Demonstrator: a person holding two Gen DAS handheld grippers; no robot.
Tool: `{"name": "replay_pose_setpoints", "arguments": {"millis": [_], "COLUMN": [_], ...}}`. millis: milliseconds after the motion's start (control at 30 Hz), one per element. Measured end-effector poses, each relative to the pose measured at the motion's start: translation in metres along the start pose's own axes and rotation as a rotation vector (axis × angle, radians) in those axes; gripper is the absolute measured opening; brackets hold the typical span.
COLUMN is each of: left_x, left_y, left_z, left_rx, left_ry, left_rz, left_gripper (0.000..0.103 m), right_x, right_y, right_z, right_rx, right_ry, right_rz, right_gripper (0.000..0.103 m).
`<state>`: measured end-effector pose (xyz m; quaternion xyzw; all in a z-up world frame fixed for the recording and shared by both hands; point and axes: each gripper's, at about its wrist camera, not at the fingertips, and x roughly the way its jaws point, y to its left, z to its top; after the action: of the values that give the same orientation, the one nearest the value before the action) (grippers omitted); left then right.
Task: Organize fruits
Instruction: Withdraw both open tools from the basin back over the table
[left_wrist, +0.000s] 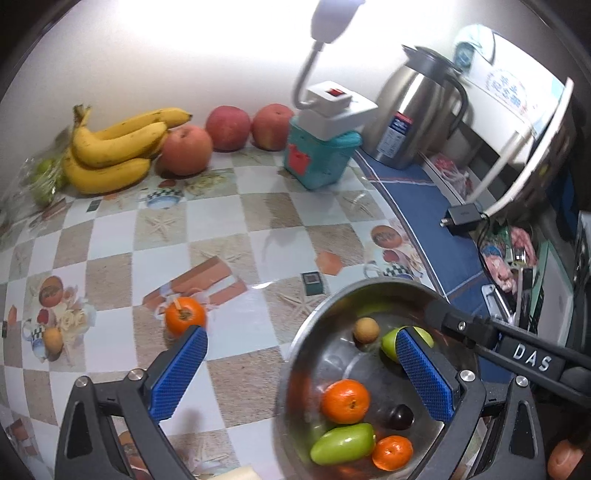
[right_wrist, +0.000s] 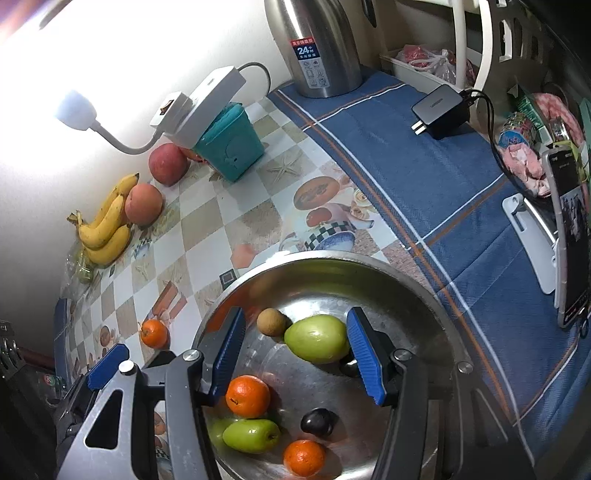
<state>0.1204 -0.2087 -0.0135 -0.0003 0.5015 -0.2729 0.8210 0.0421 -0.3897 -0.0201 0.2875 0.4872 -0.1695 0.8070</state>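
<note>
Checkered squares with little starfish and food pictures cover the table (left_wrist: 229, 218), and a blue cloth (right_wrist: 436, 177) lies over its far side. Against the white wall I see a bunch of bananas (left_wrist: 118, 147) and red apples (left_wrist: 186, 149) in a row. Beside them stands a teal box (left_wrist: 319, 158) with a white lamp base on top, and a shiny steel jug (left_wrist: 417, 114) stands on the blue cloth.

My metal bowl (right_wrist: 417, 284) sits near me, half on the squares and half on the cloth. Inside it are two small oranges (right_wrist: 247, 396), two green fruits (right_wrist: 317, 338), a small brown round fruit (right_wrist: 271, 322) and a dark plum (right_wrist: 317, 421).

My left claw (left_wrist: 301, 373) is spread as wide as it goes, and it holds nothing. One blue finger hangs over the table and the other hangs over the bowl. One more orange (left_wrist: 184, 315) waits alone on the table, just past the tip of the left finger.

My right claw (right_wrist: 295, 356) hangs over the bowl, partly spread. Its right finger is very close to the big green fruit, but I cannot tell if it touches, since the view bends a lot there. Nothing is pinched between its fingers.
</note>
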Motion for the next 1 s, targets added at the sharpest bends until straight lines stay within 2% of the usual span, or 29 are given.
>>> {"name": "replay_pose_setpoints", "arguments": {"millis": [433,533,667,867,1000], "left_x": [-0.032,-0.04,-0.05,-0.061,-0.067], "left_y": [0.087,0.108,0.141,0.19,0.218], "left_z": [0.003,0.001,-0.003,-0.017,-0.027], "left_rx": [-0.249,-0.298,-0.367,-0.457,-0.526], "left_ry": [-0.062,-0.082,-0.094,-0.084,-0.07], "left_rz": [-0.016,0.003,0.062,0.208,0.263], "left_gripper": [0.103,0.103,0.103,0.103,0.103], "right_x": [0.011,0.013,0.018,0.028,0.035], "right_y": [0.02,0.029,0.041,0.07,0.094], "right_z": [-0.009,-0.012,-0.017,-0.028,-0.037], "right_rx": [-0.045,-0.067,-0.088,-0.145,-0.192], "right_ry": [0.029,0.033,0.048,0.078,0.094], "right_rz": [-0.022,-0.032,-0.036,-0.019,-0.005], "right_gripper": [0.058,0.058,0.058,0.058,0.058]}}
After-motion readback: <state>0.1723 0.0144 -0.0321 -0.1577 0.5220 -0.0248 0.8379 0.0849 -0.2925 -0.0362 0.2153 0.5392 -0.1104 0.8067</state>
